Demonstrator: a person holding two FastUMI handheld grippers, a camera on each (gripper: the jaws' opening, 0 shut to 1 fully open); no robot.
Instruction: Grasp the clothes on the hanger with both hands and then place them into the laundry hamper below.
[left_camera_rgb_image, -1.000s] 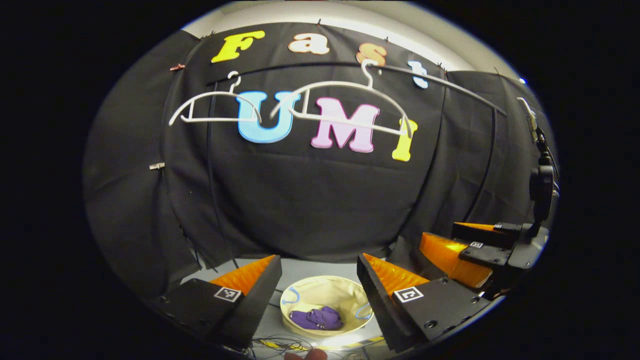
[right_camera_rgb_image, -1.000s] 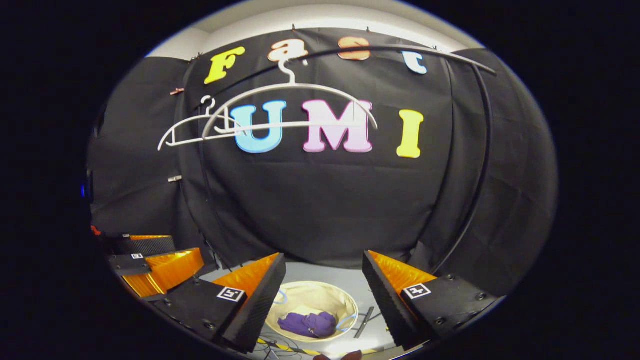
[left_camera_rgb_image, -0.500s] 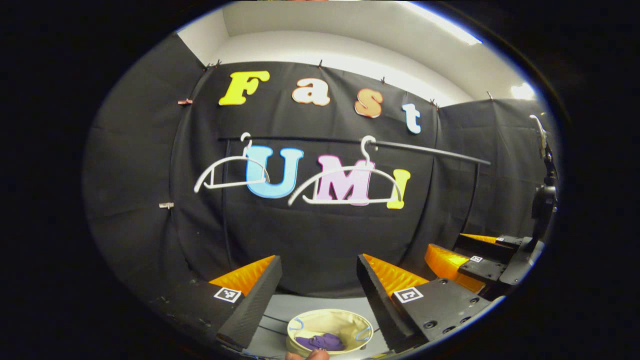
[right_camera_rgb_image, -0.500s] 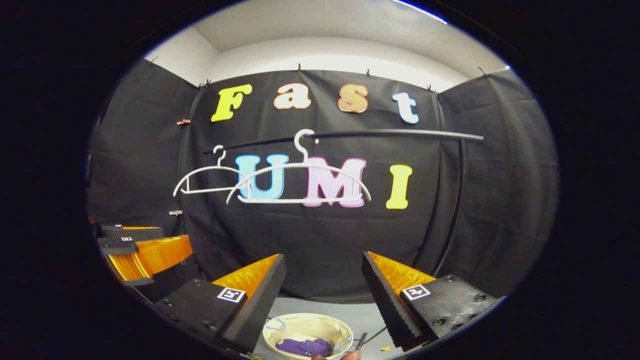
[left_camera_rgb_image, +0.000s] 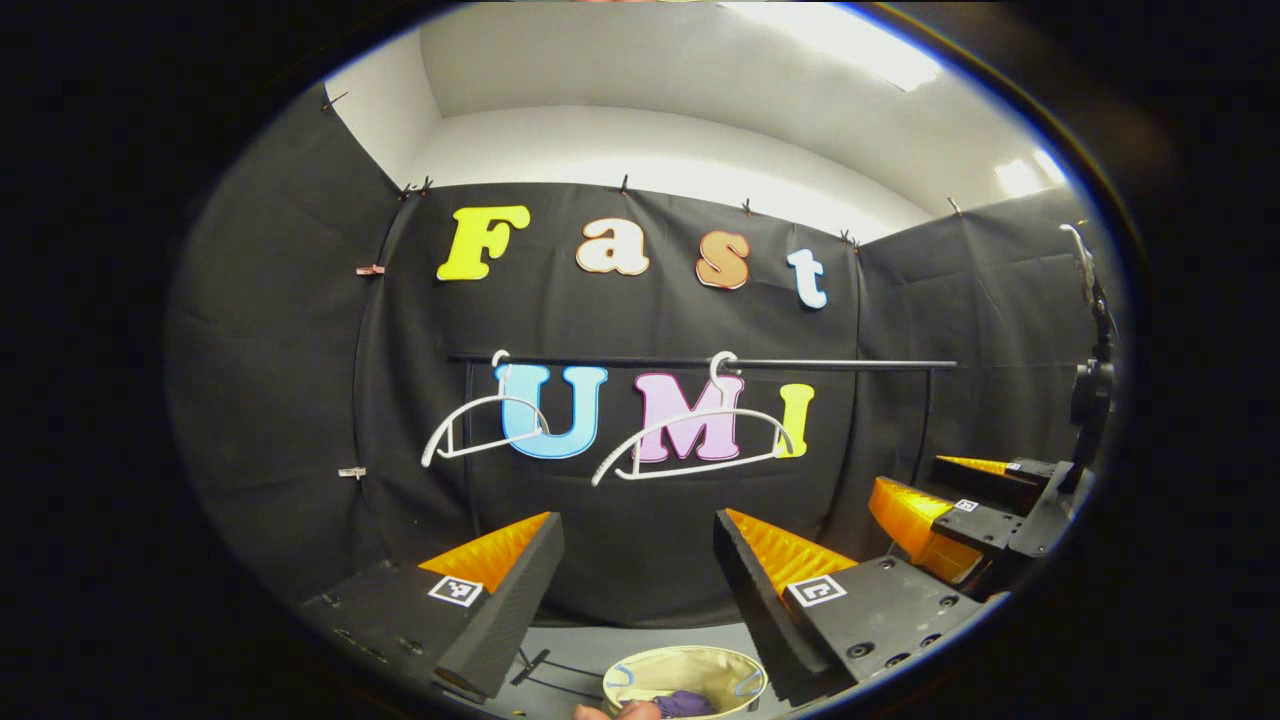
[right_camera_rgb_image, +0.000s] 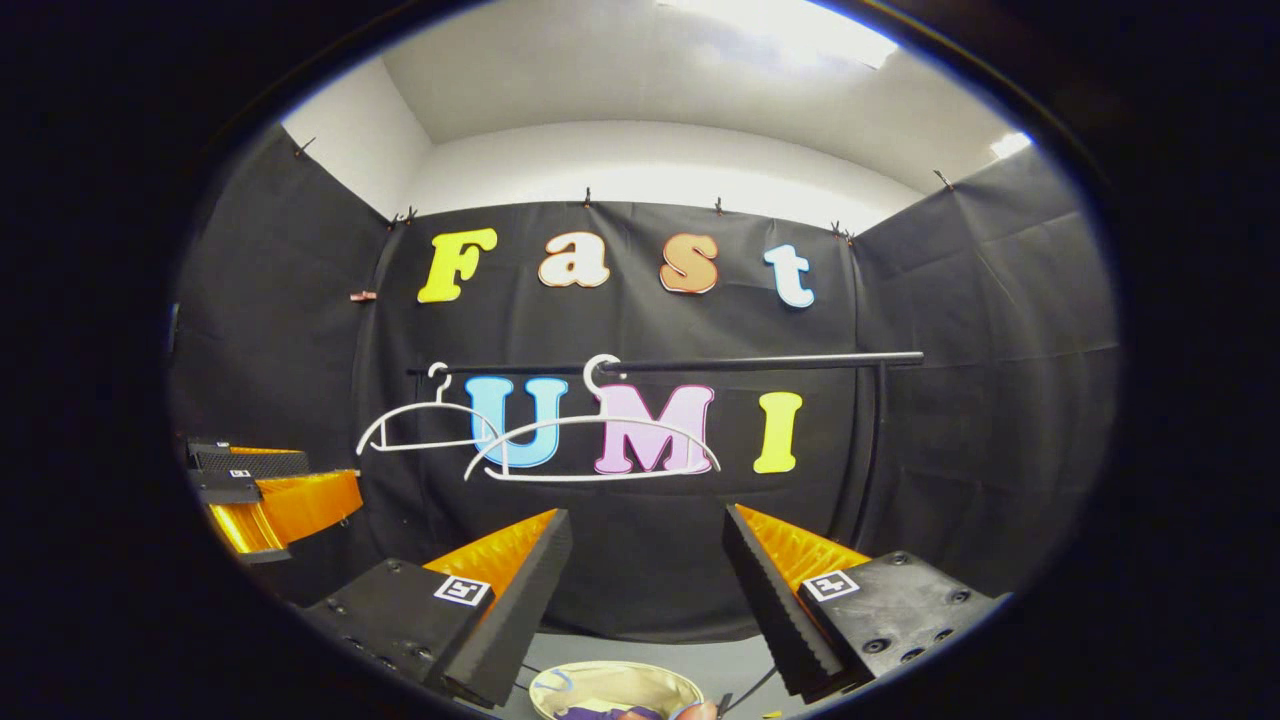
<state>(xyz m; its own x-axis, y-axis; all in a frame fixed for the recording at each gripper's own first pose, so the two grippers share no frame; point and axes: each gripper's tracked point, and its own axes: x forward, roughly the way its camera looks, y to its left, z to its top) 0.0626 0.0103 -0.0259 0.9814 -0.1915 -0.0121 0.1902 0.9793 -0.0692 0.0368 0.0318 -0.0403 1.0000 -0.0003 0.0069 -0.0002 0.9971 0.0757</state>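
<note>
Hangers: two, white, both bare, side by side on one dark rail (left_camera_rgb_image: 830, 364) across the booth's back wall — left hanger (left_camera_rgb_image: 483, 428), right hanger (left_camera_rgb_image: 690, 440) in the left gripper view; same pair seen in the right gripper view (right_camera_rgb_image: 425, 425) (right_camera_rgb_image: 590, 450), hooks over the rail (right_camera_rgb_image: 760, 362). One laundry hamper (left_camera_rgb_image: 685, 668), round and cream-coloured, down on the grey floor below the rail, at the bottom edge of both views (right_camera_rgb_image: 615, 686). One purple garment (left_camera_rgb_image: 683, 703) lying inside the hamper, partly cut off by the edge; a sliver of purple (right_camera_rgb_image: 590, 713) in the right gripper view too. Two grippers. Left gripper (left_camera_rgb_image: 638, 585) held level, pointing at the back wall, fingers spread wide apart, nothing between them. Right gripper (right_camera_rgb_image: 648, 590) posed likewise, level and facing the wall, fingers parted and holding nothing. Right gripper also at the right edge of the left gripper view (left_camera_rgb_image: 950, 510), left gripper at the left edge of the right gripper view (right_camera_rgb_image: 270, 495), so side by side, apart. Fingertip of a hand (left_camera_rgb_image: 615, 712) just visible at the bottom edge.
</note>
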